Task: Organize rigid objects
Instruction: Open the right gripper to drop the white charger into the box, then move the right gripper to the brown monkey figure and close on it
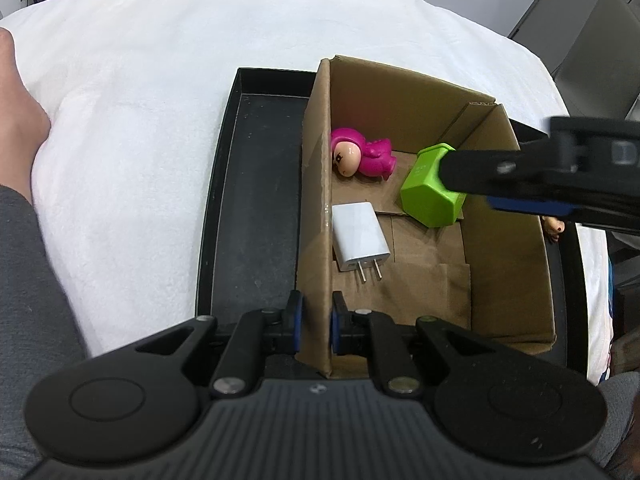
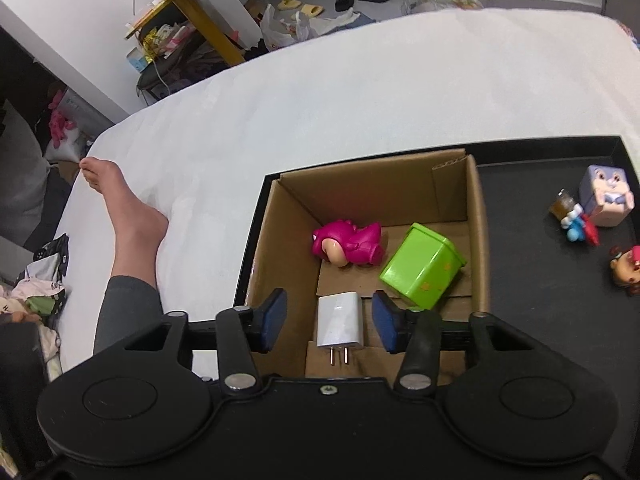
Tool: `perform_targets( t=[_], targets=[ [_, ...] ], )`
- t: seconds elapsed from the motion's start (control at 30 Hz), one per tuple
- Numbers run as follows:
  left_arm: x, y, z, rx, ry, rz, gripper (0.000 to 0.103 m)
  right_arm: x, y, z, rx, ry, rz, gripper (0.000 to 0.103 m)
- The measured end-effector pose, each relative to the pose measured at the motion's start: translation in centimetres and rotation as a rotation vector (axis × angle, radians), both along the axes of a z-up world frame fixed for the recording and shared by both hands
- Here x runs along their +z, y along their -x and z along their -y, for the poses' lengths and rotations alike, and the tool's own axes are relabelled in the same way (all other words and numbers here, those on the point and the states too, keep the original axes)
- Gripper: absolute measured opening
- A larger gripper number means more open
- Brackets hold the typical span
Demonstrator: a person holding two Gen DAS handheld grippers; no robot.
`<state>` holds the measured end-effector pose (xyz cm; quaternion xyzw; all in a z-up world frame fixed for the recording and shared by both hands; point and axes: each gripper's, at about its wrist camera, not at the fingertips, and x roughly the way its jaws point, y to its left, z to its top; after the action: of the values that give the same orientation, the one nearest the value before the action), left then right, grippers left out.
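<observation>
Left gripper (image 1: 316, 330) clamps the cardboard box (image 1: 508, 216) near wall, angled steeply down; hold it steady. Right gripper (image 2: 329, 326) empty, jaws apart, above the white charger (image 2: 339, 325); lift clear without snagging. Further in: green bin (image 2: 420, 266), pink figurine (image 2: 352, 244). More figurines wait on black tray (image 2: 540, 320).
</observation>
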<state>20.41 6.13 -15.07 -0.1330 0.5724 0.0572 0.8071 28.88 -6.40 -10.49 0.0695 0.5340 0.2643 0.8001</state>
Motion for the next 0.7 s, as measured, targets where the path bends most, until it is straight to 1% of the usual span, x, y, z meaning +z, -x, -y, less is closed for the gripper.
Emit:
perform_targets(
  t=[0.1,0.3,0.5,0.63,0.7],
  targets=[
    [0.0,0.0,0.1,0.003,-0.003,-0.003,0.012,0.9,0.2,0.8,-0.003,-0.011,0.018,0.056],
    [0.0,-0.1,0.2,0.007,-0.011,-0.007,0.012,2.1,0.3,2.3,-0.004,-0.010,0.050,0.064],
    [0.1,-0.2,0.2,0.011,-0.010,-0.010,0.012,2.6,0.3,4.2,-0.014,-0.017,0.062,0.069],
    [0.2,-0.3,0.3,0.010,-0.017,-0.011,0.012,2.7,0.2,5.6,-0.031,-0.017,0.066,0.069],
    [0.3,-0.3,0.3,0.012,-0.018,-0.011,0.012,2.8,0.2,6.3,-0.038,-0.022,0.069,0.071]
  ],
)
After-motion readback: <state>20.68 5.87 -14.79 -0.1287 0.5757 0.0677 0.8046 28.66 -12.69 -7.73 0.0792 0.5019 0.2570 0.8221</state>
